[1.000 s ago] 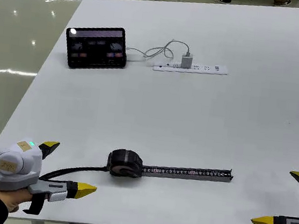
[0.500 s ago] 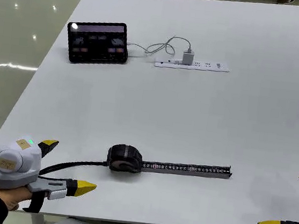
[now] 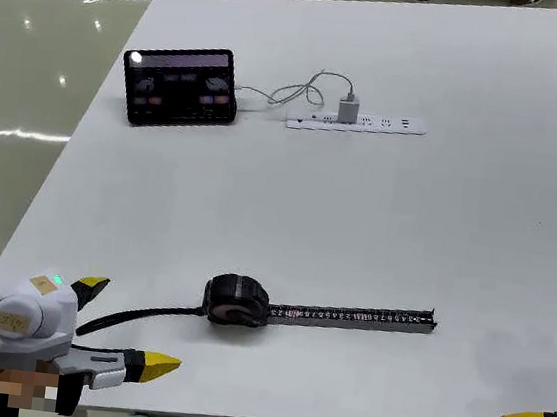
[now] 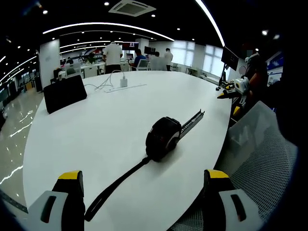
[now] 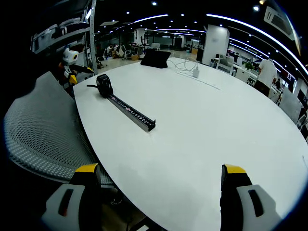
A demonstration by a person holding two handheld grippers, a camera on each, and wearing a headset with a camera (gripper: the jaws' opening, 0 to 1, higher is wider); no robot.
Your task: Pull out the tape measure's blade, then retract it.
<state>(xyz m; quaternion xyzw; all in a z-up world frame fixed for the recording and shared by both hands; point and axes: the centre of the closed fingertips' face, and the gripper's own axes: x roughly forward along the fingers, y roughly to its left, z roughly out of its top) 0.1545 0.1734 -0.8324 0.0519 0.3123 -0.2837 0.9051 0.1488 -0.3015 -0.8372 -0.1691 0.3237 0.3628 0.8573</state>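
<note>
Fingers (image 3: pixel 155 363) gape wide on the left gripper (image 3: pixel 130 322) and right gripper (image 3: pixel 549 377), holding nothing. The tape measure (image 3: pixel 237 301) lies between them near the desk (image 3: pixel 359 208) edge, blade (image 3: pixel 351 319) extended. It is likely weighty and hard-shelled, the blade thin and springy: clamp its sides, pinch the hook (image 3: pixel 431 323).

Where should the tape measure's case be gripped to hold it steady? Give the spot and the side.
Probably the black case, across its two flat faces, coming from its strap end with the open left gripper. The case stands upright and the blade runs out the other end, so that side is free.
</note>
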